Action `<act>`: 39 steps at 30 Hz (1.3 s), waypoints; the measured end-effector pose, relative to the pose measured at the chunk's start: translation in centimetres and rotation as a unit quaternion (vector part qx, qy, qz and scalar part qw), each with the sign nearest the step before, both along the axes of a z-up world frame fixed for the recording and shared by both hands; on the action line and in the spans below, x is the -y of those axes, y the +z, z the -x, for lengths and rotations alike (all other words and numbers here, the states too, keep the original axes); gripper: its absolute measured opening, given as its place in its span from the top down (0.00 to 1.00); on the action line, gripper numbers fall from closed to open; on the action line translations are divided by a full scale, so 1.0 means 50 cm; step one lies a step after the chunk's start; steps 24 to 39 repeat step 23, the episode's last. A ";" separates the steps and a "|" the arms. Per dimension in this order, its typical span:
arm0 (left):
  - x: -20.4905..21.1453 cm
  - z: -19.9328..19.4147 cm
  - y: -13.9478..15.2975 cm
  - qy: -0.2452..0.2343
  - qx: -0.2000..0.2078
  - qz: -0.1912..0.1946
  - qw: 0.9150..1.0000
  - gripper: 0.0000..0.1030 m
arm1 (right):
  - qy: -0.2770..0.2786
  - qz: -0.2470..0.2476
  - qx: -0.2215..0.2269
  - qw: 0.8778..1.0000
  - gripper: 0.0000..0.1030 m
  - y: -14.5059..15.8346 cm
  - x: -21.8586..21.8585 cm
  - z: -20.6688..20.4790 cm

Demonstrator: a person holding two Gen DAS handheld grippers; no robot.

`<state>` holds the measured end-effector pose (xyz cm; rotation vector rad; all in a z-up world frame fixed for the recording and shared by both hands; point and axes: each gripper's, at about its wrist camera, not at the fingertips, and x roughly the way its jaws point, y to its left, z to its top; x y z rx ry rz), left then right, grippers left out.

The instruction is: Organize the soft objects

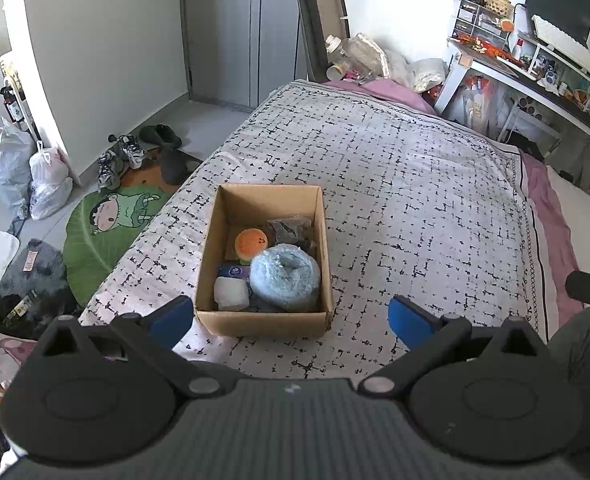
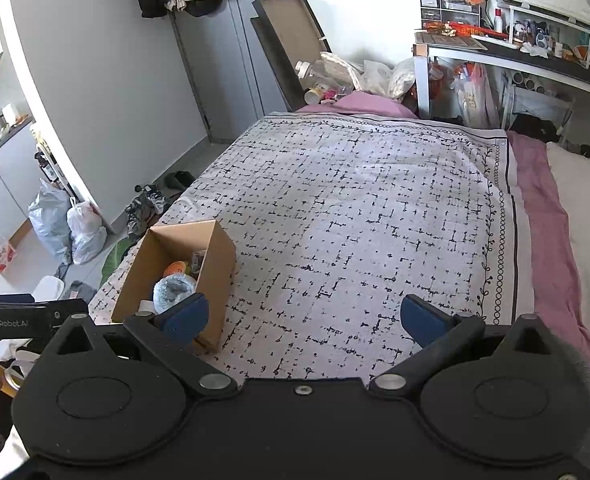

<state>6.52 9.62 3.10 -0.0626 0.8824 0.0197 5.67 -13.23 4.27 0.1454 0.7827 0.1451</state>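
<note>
Both your claws gape, holding nothing: left claw (image 1: 291,322), right claw (image 2: 305,320). Cardboard box (image 1: 215,240) of soft objects rests on the checked bedspread (image 1: 395,184); cluttered desk (image 1: 535,80) at 2 o'clock.

A lived-in home bedroom: patterned bed (image 1: 395,168), cluttered desk (image 2: 535,56), shoes (image 1: 119,156) by the door.

We note our right gripper (image 2: 303,320) held above the patterned bedspread (image 2: 355,200), jaws spread wide and empty. Left of the gripper, a cardboard box (image 2: 215,280) sits on the bedspread, holding a pale blue plush ring (image 2: 173,290) and an orange plush (image 2: 175,268).
</note>
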 end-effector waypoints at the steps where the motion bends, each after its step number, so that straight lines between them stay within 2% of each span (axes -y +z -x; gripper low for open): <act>1: 0.000 0.000 -0.001 0.000 -0.001 0.002 1.000 0.00 | 0.000 0.000 0.000 1.000 0.00 0.000 -0.001 0.000; 39: 0.004 0.002 -0.003 -0.003 -0.002 0.002 1.000 0.00 | -0.004 0.006 -0.001 1.000 0.00 -0.003 -0.001 -0.002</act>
